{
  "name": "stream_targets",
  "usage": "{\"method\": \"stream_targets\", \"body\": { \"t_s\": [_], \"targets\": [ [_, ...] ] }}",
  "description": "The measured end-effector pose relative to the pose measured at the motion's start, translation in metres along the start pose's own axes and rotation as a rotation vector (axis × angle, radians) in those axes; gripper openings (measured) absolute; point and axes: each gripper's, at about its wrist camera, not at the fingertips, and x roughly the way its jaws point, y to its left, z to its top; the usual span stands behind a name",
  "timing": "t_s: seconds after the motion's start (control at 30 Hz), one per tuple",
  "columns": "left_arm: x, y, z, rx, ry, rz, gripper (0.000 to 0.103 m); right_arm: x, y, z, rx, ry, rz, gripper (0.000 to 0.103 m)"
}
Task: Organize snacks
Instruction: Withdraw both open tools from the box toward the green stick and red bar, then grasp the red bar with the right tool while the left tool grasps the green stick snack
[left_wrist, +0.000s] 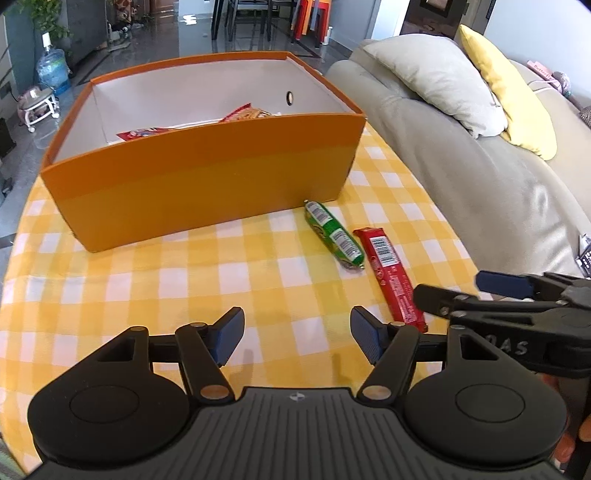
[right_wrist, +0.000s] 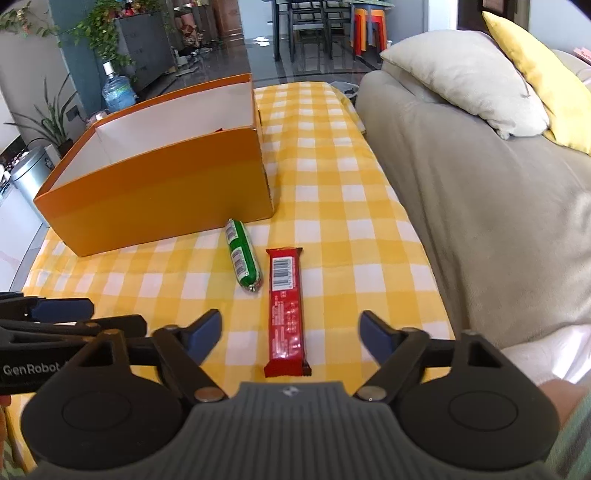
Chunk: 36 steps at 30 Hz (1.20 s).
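An orange box (left_wrist: 207, 173) with a white inside stands on the yellow checked tablecloth; it also shows in the right wrist view (right_wrist: 159, 203). Snack packets (left_wrist: 243, 114) lie inside it. A green snack roll (left_wrist: 334, 236) (right_wrist: 243, 254) and a red chocolate bar (left_wrist: 389, 275) (right_wrist: 286, 310) lie on the cloth in front of the box's right corner. My left gripper (left_wrist: 297, 338) is open and empty above bare cloth, left of the bar. My right gripper (right_wrist: 290, 334) is open, its fingers either side of the red bar's near half, not touching it.
A beige sofa (right_wrist: 480, 206) with a beige cushion (left_wrist: 439, 77) and a yellow cushion (left_wrist: 513, 92) runs along the table's right edge. Behind the table are a tiled floor, a water bottle (left_wrist: 53, 70), plants and chairs.
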Motion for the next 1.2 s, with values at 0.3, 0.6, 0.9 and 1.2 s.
{"method": "stream_targets", "body": {
  "t_s": [0.3, 0.6, 0.9, 1.2],
  "targets": [
    [0.013, -0.003, 0.007, 0.008, 0.014, -0.003, 0.070, 0.031, 0.004, 0.009, -0.049, 0.028, 0.025, 0.061],
    [0.030, -0.003, 0.021, 0.000, 0.016, -0.010, 0.067, 0.060, 0.002, 0.016, -0.051, 0.087, 0.017, 0.048],
    [0.043, -0.005, 0.034, -0.022, 0.019, -0.051, 0.066, 0.076, -0.003, 0.018, -0.022, 0.135, 0.020, 0.033],
    [0.062, -0.013, 0.052, -0.043, 0.027, -0.062, 0.065, 0.079, -0.007, 0.023, -0.029, 0.122, 0.003, 0.022]
  ]
}}
